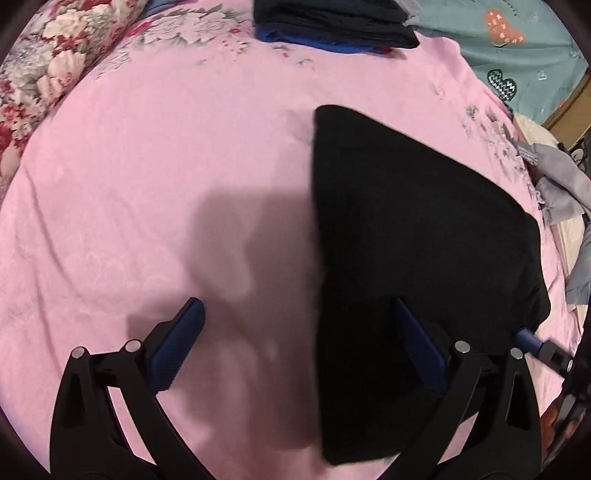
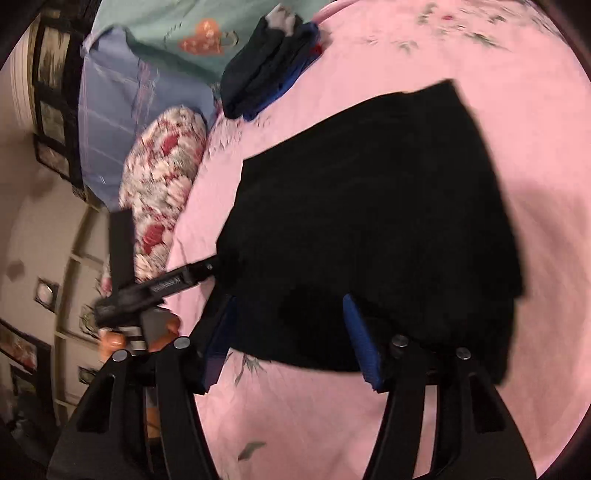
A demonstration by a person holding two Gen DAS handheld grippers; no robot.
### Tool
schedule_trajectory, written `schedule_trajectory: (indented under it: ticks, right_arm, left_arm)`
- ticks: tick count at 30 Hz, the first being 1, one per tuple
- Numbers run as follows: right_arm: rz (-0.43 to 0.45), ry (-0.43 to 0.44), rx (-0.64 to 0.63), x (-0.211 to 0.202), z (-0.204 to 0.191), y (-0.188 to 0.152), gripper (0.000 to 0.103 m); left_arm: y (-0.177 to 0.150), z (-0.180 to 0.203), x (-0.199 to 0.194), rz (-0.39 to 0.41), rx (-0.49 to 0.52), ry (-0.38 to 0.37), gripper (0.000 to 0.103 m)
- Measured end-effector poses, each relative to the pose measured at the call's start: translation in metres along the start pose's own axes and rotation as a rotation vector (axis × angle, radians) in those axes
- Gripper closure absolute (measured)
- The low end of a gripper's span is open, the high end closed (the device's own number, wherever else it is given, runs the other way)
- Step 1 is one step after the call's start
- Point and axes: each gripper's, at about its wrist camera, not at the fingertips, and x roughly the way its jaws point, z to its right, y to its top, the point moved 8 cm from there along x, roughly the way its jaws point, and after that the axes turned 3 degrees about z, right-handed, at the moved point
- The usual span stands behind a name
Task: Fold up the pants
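Pink bedspread (image 1: 147, 166) with soft flower prints covers the bed, and the black folded pants (image 1: 406, 229) lie flat on it in a neat, thick pile. Seen from the left wrist camera, the pants sit to the right side of the pink cloth, with a dark shadow on the cloth just beside them. The left gripper (image 1: 295, 343) has its two blue padded fingers (image 1: 177, 347) wide apart, holding nothing; one finger is over the bare pink cloth and the other is over the near edge of the pants. The right gripper (image 2: 291, 339) also has its blue fingers (image 2: 364, 347) spread apart, with the near edge of the pants (image 2: 369, 206) between them (I cannot tell if the pads touch the cloth). In the right wrist view, the tip of the left gripper (image 2: 199, 273) shows at the left edge of the pants. A rolled flowery quilt in red and white (image 2: 162, 177) lies along the side of the bed. A small stack of dark and blue folded clothes (image 1: 332, 22) sits at the far end, well apart from the pants. Some grey cloth (image 1: 561, 184) lies crumpled at the bed's right edge.
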Motion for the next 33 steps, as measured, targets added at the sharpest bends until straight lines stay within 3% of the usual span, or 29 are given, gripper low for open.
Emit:
schedule_trajectory:
  ticks: [4, 5, 6, 7, 10, 12, 13, 15, 18, 21, 25, 27, 28, 30, 33]
  right_arm:
    - [0.094, -0.076, 0.114, -0.044, 0.036, 0.005, 0.047]
    - [0.166, -0.232, 0.106, -0.058, 0.042, 0.009, 0.047]
    - [0.212, -0.318, 0.061, -0.063, 0.036, 0.012, 0.045]
    - [0.228, -0.304, 0.018, -0.06, 0.023, 0.011, 0.045]
    - [0.101, -0.024, -0.003, -0.028, -0.023, -0.006, 0.045]
    - [0.038, 0.037, -0.031, -0.016, -0.035, -0.015, 0.042]
    - [0.029, 0.011, -0.037, -0.012, -0.03, -0.015, 0.041]
    - [0.043, -0.143, -0.002, -0.017, 0.004, -0.014, 0.041]
    - [0.085, -0.088, 0.09, -0.04, 0.023, -0.012, 0.043]
    - [0.193, -0.281, 0.041, -0.072, 0.031, 0.002, 0.04]
    - [0.187, -0.076, 0.012, -0.057, -0.007, 0.011, 0.038]
    - [0.132, -0.057, -0.02, -0.037, -0.02, 0.009, 0.035]
    - [0.097, -0.05, -0.014, -0.017, -0.028, 0.009, 0.034]
    - [0.017, -0.045, 0.006, 0.01, -0.029, -0.001, 0.034]
    - [0.015, -0.075, -0.026, 0.008, -0.02, -0.007, 0.034]
  left_arm:
    - [0.003, -0.017, -0.013, -0.022, -0.093, 0.002, 0.002]
    - [0.003, -0.013, -0.018, -0.024, -0.115, -0.038, 0.002]
    - [0.002, -0.007, -0.021, -0.028, -0.105, -0.062, 0.002]
    - [-0.001, 0.002, -0.024, -0.032, -0.076, -0.08, 0.002]
    - [-0.016, 0.025, -0.026, -0.058, 0.017, -0.111, 0.002]
    - [-0.03, 0.03, -0.015, -0.1, 0.054, -0.103, 0.002]
    - [-0.032, 0.028, -0.011, -0.099, 0.064, -0.096, 0.002]
    - [-0.036, 0.028, -0.011, -0.086, 0.09, -0.068, 0.002]
    - [-0.033, 0.026, -0.015, -0.112, 0.068, -0.094, 0.002]
    - [-0.021, 0.025, -0.024, -0.101, 0.033, -0.129, 0.002]
    - [-0.012, 0.042, -0.031, -0.087, 0.032, -0.183, 0.002]
    - [-0.015, 0.057, -0.026, -0.103, 0.048, -0.208, 0.002]
    - [-0.017, 0.061, -0.021, -0.109, 0.066, -0.19, 0.002]
    - [-0.028, 0.049, -0.009, -0.122, 0.122, -0.063, 0.002]
    - [-0.034, 0.036, -0.015, -0.12, 0.128, -0.058, 0.002]
